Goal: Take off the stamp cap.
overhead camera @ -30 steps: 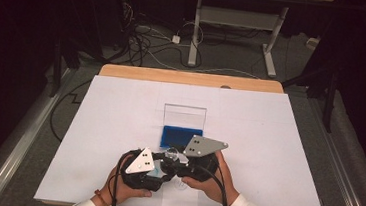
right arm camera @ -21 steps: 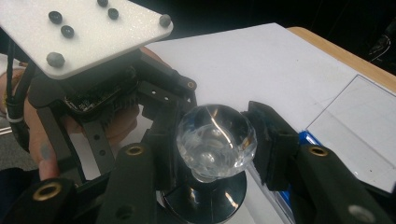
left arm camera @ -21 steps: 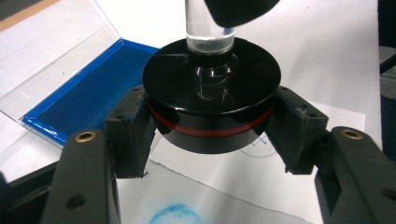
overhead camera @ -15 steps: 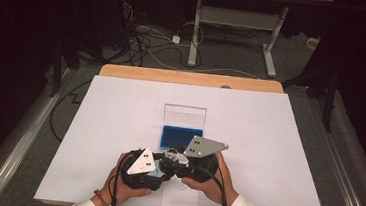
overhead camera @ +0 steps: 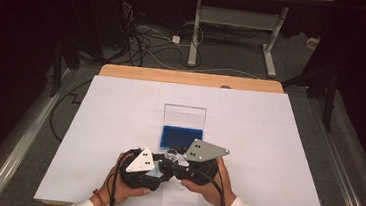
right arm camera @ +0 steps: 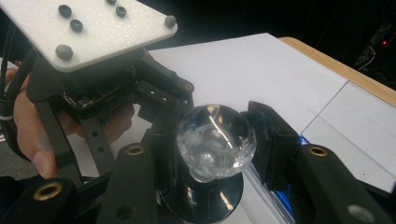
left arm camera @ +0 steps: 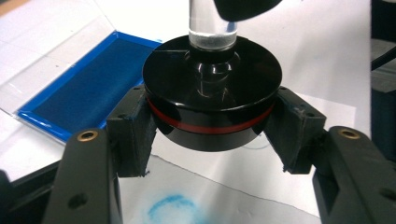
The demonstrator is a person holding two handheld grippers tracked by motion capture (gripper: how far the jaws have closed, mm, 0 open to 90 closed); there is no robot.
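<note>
- High view: both hands sit at 6 o'clock on the white table (overhead camera: pixel 278 141), with the left gripper (overhead camera: pixel 157 170) and right gripper (overhead camera: pixel 178 164) nose to nose over a stamp (overhead camera: pixel 170 156). The open ink pad (overhead camera: pixel 182 138) lies just beyond them at 12 o'clock. Compared with the earlier frames, the hands have not shifted.
- Left gripper view: the left gripper's jaws have just been closing, and its pads (left arm camera: pixel 133 133) now press on both sides of the stamp's black disc base (left arm camera: pixel 212 91), held above the paper. A faint blue ring print (left arm camera: pixel 170 210) lies on the sheet at 6 o'clock, and the ink pad (left arm camera: pixel 88 88) is at 10 o'clock.
- Right gripper view: the right gripper (right arm camera: pixel 217 140) is clamped on the stamp's clear ball knob (right arm camera: pixel 215 139), with the left gripper (right arm camera: pixel 107 93) at 10 o'clock.
- Judgement: with both ends now gripped, the stamp looks secured for twisting apart or for handing over to one gripper.
</note>
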